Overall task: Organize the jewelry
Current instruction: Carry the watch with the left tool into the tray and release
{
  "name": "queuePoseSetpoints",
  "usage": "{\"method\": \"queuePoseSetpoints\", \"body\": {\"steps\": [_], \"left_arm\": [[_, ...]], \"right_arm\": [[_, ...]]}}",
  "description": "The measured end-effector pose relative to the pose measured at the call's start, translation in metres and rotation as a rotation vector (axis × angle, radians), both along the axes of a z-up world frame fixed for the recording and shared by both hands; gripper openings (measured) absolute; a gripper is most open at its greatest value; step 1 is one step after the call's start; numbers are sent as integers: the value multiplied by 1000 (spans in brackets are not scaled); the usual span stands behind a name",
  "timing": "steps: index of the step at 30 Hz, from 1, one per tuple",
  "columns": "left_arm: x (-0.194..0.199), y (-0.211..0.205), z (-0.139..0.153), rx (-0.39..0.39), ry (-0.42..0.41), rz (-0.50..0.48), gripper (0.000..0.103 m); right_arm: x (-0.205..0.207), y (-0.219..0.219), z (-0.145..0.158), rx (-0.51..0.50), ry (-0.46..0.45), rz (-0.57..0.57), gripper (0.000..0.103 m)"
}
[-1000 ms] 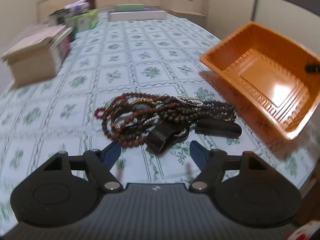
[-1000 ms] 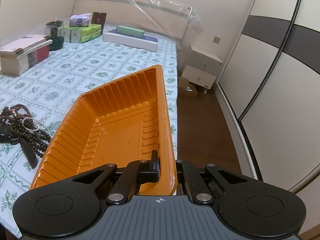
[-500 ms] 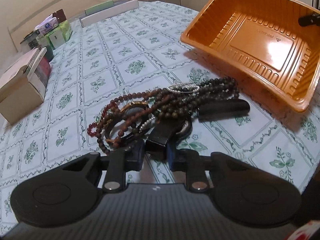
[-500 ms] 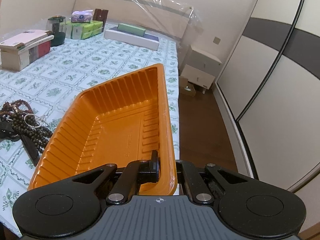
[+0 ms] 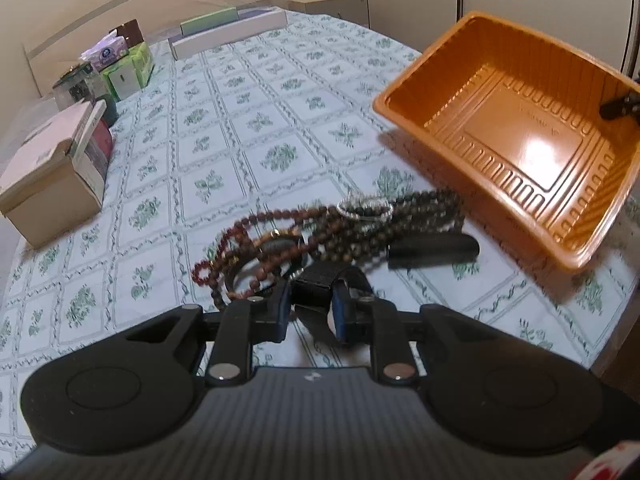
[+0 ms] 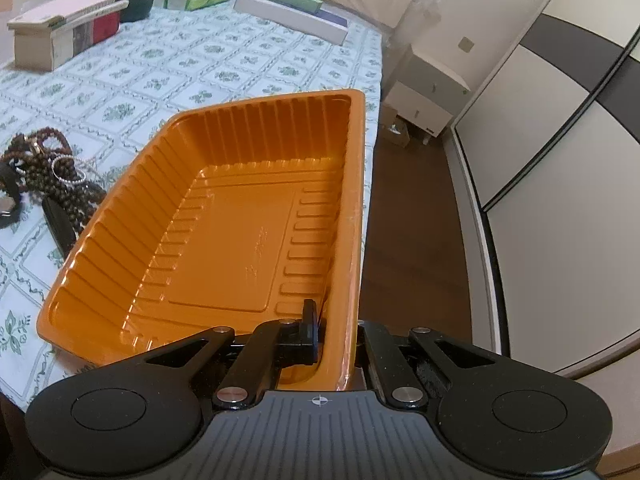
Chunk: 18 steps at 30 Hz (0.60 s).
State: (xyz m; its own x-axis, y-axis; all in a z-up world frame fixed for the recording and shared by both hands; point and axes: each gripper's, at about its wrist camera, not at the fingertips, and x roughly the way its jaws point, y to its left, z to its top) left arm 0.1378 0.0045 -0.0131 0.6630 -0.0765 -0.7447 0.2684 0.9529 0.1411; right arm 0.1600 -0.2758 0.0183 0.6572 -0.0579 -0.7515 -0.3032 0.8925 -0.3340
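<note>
The left gripper point(image 5: 310, 306) pinched a black watch strap point(image 5: 320, 278) in the jewelry pile point(image 5: 320, 232) on the bedspread point(image 5: 248, 120). The right gripper point(image 6: 338, 336) clamped the rim of the empty orange tray point(image 6: 224, 216), tilting it. The pickup seemed underway; next would be carrying the watch into the tray.

Both tools are matte black plastic. The left gripper point(image 5: 311, 312) has blue-faced fingers point(image 5: 282, 312), silver pivot screws, round side discs and a ribbed grey housing behind them; the right gripper point(image 6: 336, 332) has black fingers point(image 6: 309, 328) and a small crosshair mark on its housing.

Two close, downward wrist views, orange tray point(image 5: 516, 128) shared
</note>
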Motion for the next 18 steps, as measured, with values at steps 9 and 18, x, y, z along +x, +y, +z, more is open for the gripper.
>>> {"method": "queuePoseSetpoints", "body": {"steps": [9, 18], "left_arm": [[5, -4, 20, -27, -24, -20, 18], [9, -38, 51, -74, -71, -103, 18]], "right_arm": [[-2, 3, -1, 7, -8, -9, 3], [-2, 2, -1, 8, -6, -8, 3]]}}
